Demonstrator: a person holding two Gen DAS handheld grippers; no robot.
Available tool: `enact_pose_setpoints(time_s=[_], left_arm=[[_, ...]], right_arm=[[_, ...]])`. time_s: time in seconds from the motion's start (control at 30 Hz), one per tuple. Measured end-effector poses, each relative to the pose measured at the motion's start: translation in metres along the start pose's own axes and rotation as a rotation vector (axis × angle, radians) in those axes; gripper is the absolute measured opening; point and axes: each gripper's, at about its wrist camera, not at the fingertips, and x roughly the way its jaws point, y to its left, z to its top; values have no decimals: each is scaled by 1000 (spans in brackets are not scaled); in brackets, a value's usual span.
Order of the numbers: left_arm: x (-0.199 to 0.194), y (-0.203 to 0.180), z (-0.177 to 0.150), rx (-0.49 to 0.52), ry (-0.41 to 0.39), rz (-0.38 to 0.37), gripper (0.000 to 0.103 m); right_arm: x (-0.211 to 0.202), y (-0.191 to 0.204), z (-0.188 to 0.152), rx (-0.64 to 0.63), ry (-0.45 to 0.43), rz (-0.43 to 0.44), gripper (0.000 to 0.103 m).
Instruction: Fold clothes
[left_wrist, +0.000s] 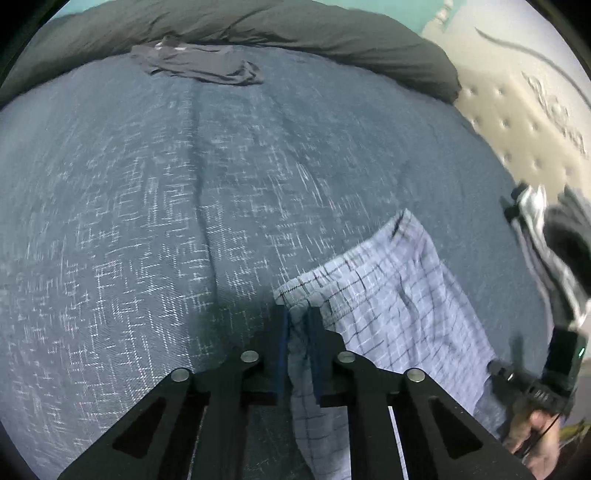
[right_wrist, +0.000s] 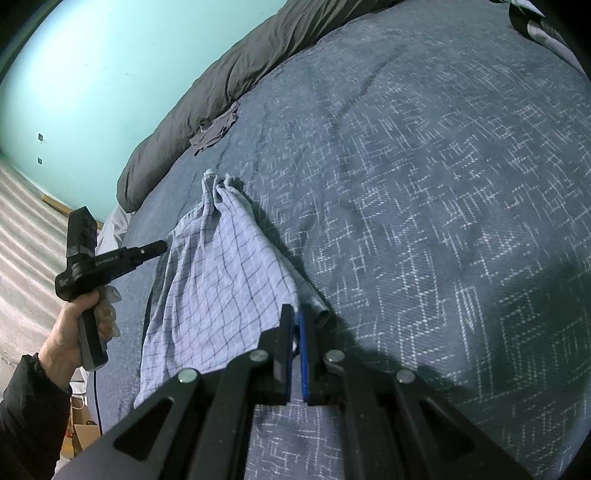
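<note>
A pale blue checked garment (left_wrist: 391, 295) lies bunched on the blue patterned bedspread (left_wrist: 147, 221). My left gripper (left_wrist: 298, 314) is shut on one gathered edge of it, with cloth showing between the fingers. In the right wrist view the same checked garment (right_wrist: 218, 280) stretches away from my right gripper (right_wrist: 295, 312), which is shut on its near corner. A hand (right_wrist: 77, 325) holds the left tool at the garment's far side.
A dark folded garment (left_wrist: 199, 64) lies at the far edge by a rolled grey duvet (left_wrist: 295, 26). Bare mattress (left_wrist: 517, 129) shows at the right, with a striped heap of clothes (left_wrist: 546, 240) there. A teal wall (right_wrist: 92, 74) stands beyond the bed.
</note>
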Motion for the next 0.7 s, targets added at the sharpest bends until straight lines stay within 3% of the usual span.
enact_pose_setpoints(time_s=[0.37, 0.57, 0.7], left_arm=[[6, 29, 11, -202, -23, -36, 8], [8, 17, 12, -123, 6, -17, 11], [3, 14, 10, -105, 11, -21, 20]], right_arm=[[1, 1, -1, -7, 6, -6, 3], [-1, 0, -3, -4, 7, -5, 3], [-2, -1, -4, 1, 5, -4, 3]])
